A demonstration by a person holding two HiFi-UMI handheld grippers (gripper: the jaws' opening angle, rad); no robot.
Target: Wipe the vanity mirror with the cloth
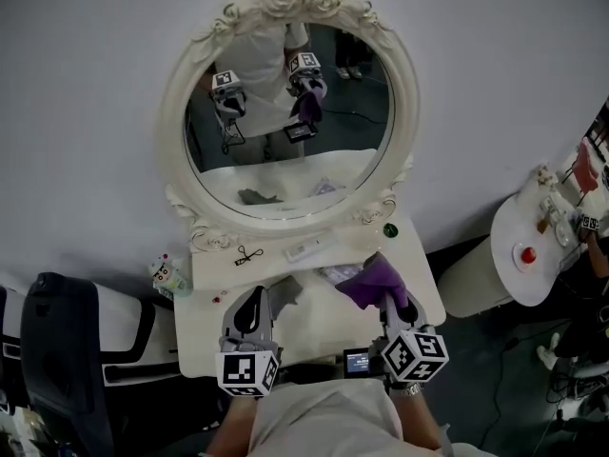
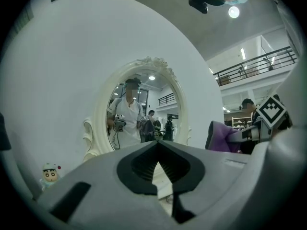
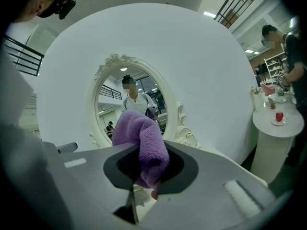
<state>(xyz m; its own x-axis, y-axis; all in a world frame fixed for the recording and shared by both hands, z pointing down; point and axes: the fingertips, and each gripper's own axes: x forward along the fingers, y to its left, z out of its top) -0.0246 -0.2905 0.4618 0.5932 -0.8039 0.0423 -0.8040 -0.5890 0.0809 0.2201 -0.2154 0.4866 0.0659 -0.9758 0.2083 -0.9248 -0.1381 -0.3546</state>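
Observation:
The oval vanity mirror (image 1: 285, 112) in its ornate white frame stands upright at the back of a small white vanity table (image 1: 214, 265). It also fills the middle of the left gripper view (image 2: 144, 109) and of the right gripper view (image 3: 108, 104). My right gripper (image 1: 385, 298) hovers over the table's right front, shut on a purple cloth (image 1: 369, 279) that bulges up between its jaws (image 3: 144, 147). My left gripper (image 1: 255, 295) is held over the table's left front, with its jaw tips together (image 2: 156, 145) and nothing between them. Both grippers are short of the glass.
On the table lie a black clip (image 1: 247, 253), a flat white item (image 1: 309, 248), a green knob (image 1: 389, 229) and a grey rag (image 1: 290, 291). A small cartoon figurine (image 1: 166, 274) stands at the left edge. There is a dark chair (image 1: 57, 350) at left and a round white side table (image 1: 533, 246) at right.

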